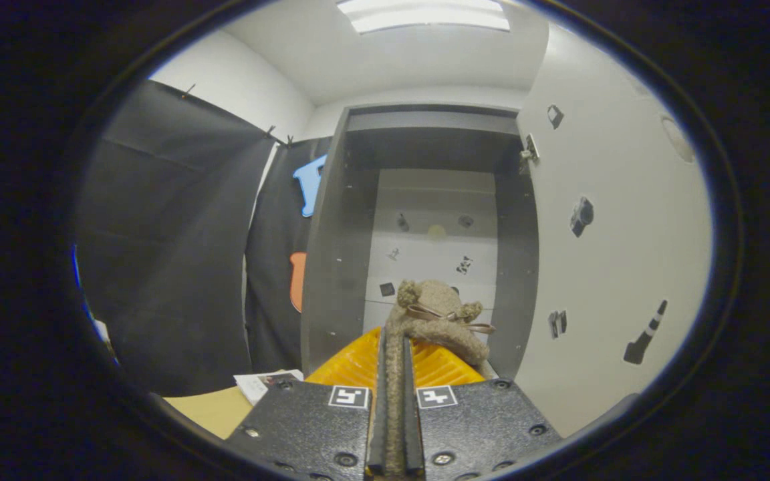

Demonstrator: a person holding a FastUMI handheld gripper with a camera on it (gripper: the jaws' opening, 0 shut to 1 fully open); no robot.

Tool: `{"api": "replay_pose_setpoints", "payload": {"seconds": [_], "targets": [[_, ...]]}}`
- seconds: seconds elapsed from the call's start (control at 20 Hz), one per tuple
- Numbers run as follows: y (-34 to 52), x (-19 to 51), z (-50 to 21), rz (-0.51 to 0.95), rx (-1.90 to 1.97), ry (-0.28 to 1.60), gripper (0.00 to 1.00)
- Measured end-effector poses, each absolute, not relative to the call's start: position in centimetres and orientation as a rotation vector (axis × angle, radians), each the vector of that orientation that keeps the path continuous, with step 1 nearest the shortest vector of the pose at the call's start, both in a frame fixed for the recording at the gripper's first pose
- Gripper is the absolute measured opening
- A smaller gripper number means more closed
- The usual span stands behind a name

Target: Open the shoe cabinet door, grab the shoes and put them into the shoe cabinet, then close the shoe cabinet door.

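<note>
- Now the tool [393, 374] is clamped on a fuzzy brown shoe [440, 321], both fingers pressing its thin edge between them.
- Shoe's bow-tied body sticks out just beyond the fingertips, held in front of the shoe cabinet [338, 254].
- Cabinet door [612, 267] stands swung open beside it.

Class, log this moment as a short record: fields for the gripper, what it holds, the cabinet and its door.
gripper: shut on the fuzzy brown shoe
fuzzy brown shoe: pinched between the fingers, a ribbon bow on top, held up before the opening
shoe cabinet: dark frame, open, pale back panel beyond the shoe
cabinet door: swung open beside the cabinet
</note>
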State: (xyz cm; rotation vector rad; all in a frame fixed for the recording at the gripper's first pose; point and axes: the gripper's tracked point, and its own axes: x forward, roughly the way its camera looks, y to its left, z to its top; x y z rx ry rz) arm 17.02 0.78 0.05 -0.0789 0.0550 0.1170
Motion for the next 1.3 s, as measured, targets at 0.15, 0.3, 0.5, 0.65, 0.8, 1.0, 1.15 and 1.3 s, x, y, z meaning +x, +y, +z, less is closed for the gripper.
{"api": "replay_pose_setpoints", "payload": {"seconds": [0.15, 0.3, 0.5, 0.65, 0.8, 1.0, 1.15, 1.3], "targets": [[-0.5, 22.3, -0.3, 0.067, -0.121, 0.118, 0.13], [-1.9, 27.1, -2.1, 0.034, -0.11, 0.173, 0.13], [-4.3, 33.0, -5.2, -0.024, -0.112, 0.232, 0.13], [-5.1, 36.8, -8.2, -0.039, -0.144, 0.273, 0.13], [-5.4, 39.8, -11.9, -0.015, -0.155, 0.327, 0.15], [-6.5, 42.9, -15.6, -0.019, -0.141, 0.359, 0.15], [-4.8, 43.8, -17.5, 0.032, -0.05, 0.391, 0.16], [-4.7, 44.6, -18.4, 0.013, -0.034, 0.415, 0.17]]}}
